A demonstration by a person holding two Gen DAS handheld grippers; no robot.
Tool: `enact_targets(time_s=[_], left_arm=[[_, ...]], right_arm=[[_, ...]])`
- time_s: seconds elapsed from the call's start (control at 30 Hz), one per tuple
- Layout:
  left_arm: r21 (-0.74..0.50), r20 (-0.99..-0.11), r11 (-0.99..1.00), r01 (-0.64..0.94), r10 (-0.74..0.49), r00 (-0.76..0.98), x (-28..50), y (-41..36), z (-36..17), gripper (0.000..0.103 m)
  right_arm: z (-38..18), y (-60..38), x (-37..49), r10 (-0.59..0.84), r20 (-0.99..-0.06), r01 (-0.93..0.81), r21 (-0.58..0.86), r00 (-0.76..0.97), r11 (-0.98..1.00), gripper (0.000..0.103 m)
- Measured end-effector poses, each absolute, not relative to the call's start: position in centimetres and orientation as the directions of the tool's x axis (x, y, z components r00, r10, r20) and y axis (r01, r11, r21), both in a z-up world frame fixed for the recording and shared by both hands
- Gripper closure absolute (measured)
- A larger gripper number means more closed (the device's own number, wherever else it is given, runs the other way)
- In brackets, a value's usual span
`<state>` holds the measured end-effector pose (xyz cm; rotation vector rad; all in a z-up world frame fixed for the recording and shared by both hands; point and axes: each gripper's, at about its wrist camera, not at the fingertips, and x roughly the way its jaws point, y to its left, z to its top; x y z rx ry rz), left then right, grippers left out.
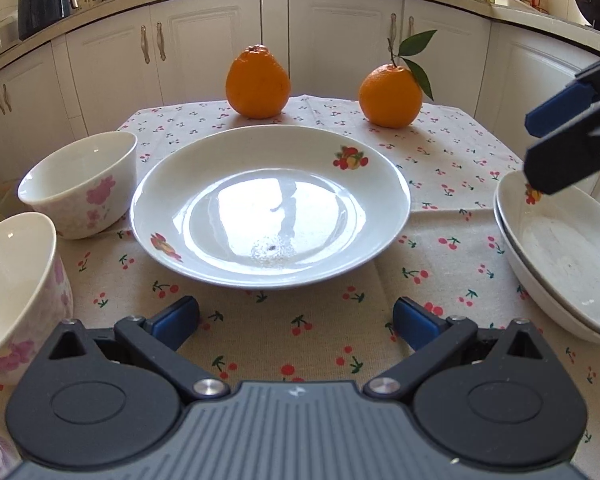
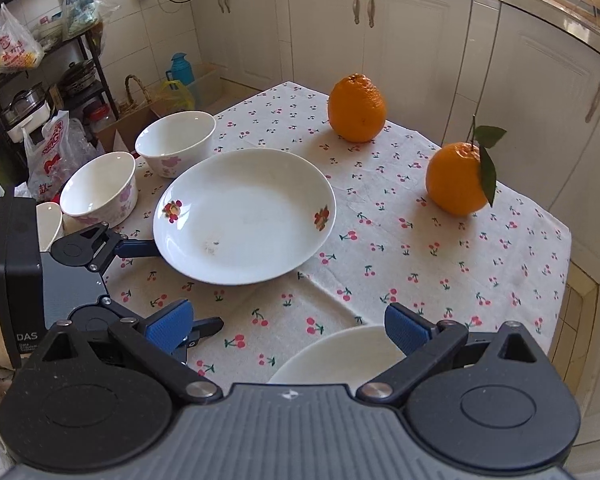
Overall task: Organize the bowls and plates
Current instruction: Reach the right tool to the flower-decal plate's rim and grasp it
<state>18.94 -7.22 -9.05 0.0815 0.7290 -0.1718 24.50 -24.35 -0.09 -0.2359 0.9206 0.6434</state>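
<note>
"DAS"-marked left gripper [image 2: 172,280] and right gripper [image 2: 288,326] both spread, nothing held

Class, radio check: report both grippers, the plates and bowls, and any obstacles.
Left gripper open, empty, facing lone white fruit-print plate. Right gripper open over two stacked white plates. Two pink-flowered white bowls unstacked. Two oranges behind, clear.

A cream tablecloth [image 1: 440,208] printed with small red cherries on green stems is being seen. The white plate [image 1: 270,208] is being marked by 2 fruit motifs in red, yellow and green at its rim. The 2 white bowls, the far one [image 1: 82,184] and the near one [image 1: 16,292], are being decorated with pink blossoms. The 2 oranges [image 1: 258,82] are being shown bright orange, the right one [image 1: 390,96] with dark green leaves. Blue pads [image 1: 176,318] are being carried on black gripper fingers.
</note>
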Motion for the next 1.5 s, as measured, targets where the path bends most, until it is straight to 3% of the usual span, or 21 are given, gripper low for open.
enact_targets(time_s=[0.73, 0.9, 1.13, 1.5], left_arm=[[0.009, -0.653, 0.982, 0.188, -0.137, 0.745, 19.5, -7.1, -9.1, 0.000], [0.019, -0.651, 0.985, 0.174, -0.120, 0.749, 19.5, -7.2, -9.1, 0.000], [0.015, -0.651, 0.987, 0.157, -0.110, 0.751, 19.7, -7.2, -9.1, 0.001], [0.038, -0.632, 0.992, 0.123, -0.072, 0.772, 19.9, -6.9, -8.9, 0.003]], right_arm=[[-4.9, -14.7, 39.9, 0.511, -0.835, -0.812, 0.146, 0.205, 0.565, 0.001], [-6.6, -14.1, 42.3, 0.525, -0.843, -0.804, 0.228, 0.120, 0.549, 0.012], [-7.3, -14.1, 42.9, 0.573, -0.819, -0.808, 0.325, 0.020, 0.492, 0.021], [-7.5, -14.2, 43.8, 0.602, -0.798, -0.790, 0.388, -0.030, 0.474, 0.022]])
